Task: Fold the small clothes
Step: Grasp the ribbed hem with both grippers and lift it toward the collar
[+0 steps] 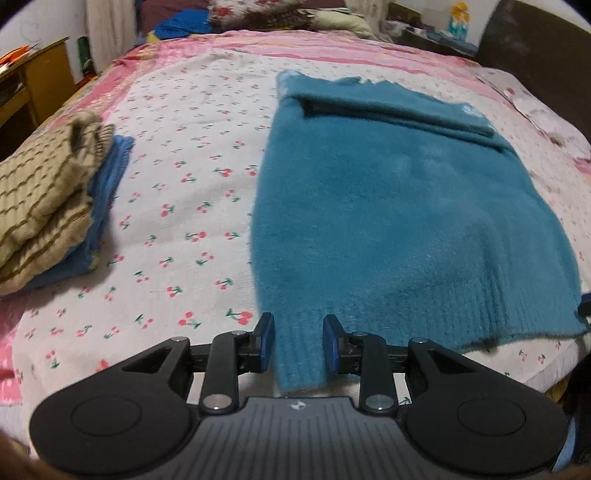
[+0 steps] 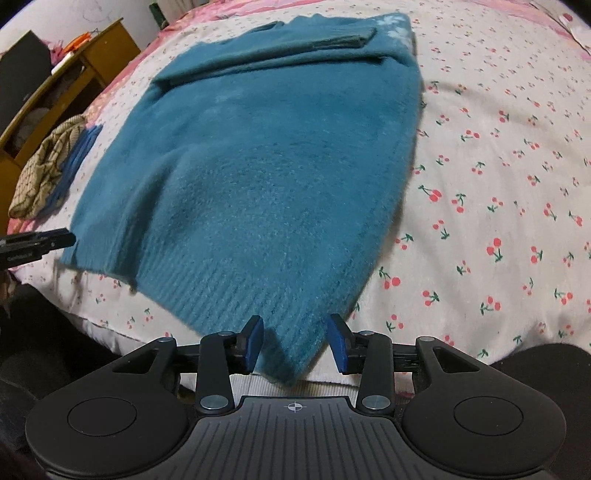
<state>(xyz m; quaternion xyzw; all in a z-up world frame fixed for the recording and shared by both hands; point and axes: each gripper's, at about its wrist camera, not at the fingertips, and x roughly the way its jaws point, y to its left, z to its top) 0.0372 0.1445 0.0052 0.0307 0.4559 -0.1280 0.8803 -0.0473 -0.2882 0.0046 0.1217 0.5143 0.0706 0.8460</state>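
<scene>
A fluffy teal sweater (image 1: 388,206) (image 2: 266,166) lies flat on the cherry-print bed sheet (image 1: 184,184), its sleeves folded across the far end. The ribbed hem lies along the near bed edge. My left gripper (image 1: 299,341) is at the hem's near left corner, jaws open, with a strip of hem lying loose between the pads. My right gripper (image 2: 297,341) is at the near right corner, also open. That corner droops between its pads, with a gap beside the right pad (image 2: 338,343). The left gripper's fingers (image 2: 37,242) show at the left edge of the right wrist view.
A folded beige striped knit on a blue garment (image 1: 44,206) (image 2: 48,166) sits left of the sweater. A wooden desk (image 1: 40,74) (image 2: 74,66) stands beyond the bed's left side. Pillows and bedding (image 1: 258,14) pile at the far end. The mattress edge runs just under both grippers.
</scene>
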